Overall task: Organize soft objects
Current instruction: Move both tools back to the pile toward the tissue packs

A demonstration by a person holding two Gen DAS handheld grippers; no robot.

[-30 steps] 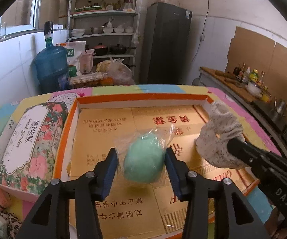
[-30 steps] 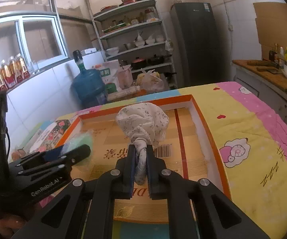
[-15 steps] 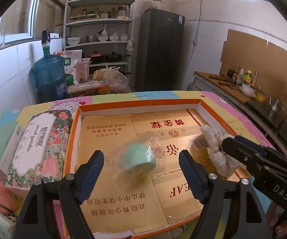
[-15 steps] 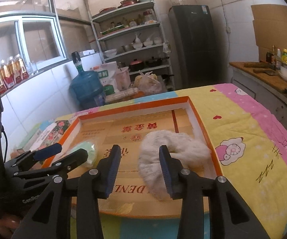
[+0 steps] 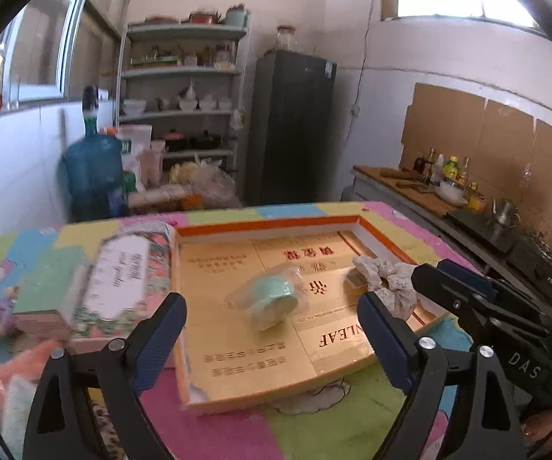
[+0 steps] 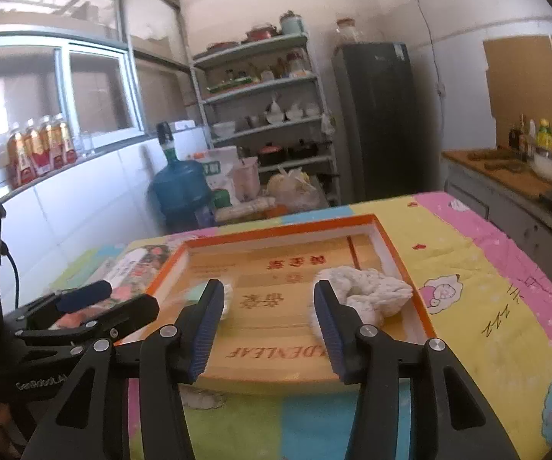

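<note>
A shallow orange-rimmed cardboard tray (image 5: 268, 225) lies on the patterned table; it also shows in the right wrist view (image 6: 279, 230). A mint-green soft ball in clear plastic wrap (image 5: 272, 301) lies in the tray's middle. A white speckled cloth bundle (image 5: 385, 280) lies by the tray's right wall, also in the right wrist view (image 6: 367, 293). My left gripper (image 5: 272, 329) is open and empty, pulled back above the tray's near edge. My right gripper (image 6: 268, 322) is open and empty, just in front of the cloth.
A floral tissue pack (image 5: 122, 280) lies left of the tray, with pink and other soft items (image 5: 15, 372) at the near left. A blue water jug (image 5: 92, 168), shelves and a dark fridge (image 5: 287, 126) stand behind the table. A counter with bottles (image 5: 440, 176) runs on the right.
Both grippers opened and drew back. The left let go of the green ball, the right let go of the cloth bundle; both now lie in the tray.
</note>
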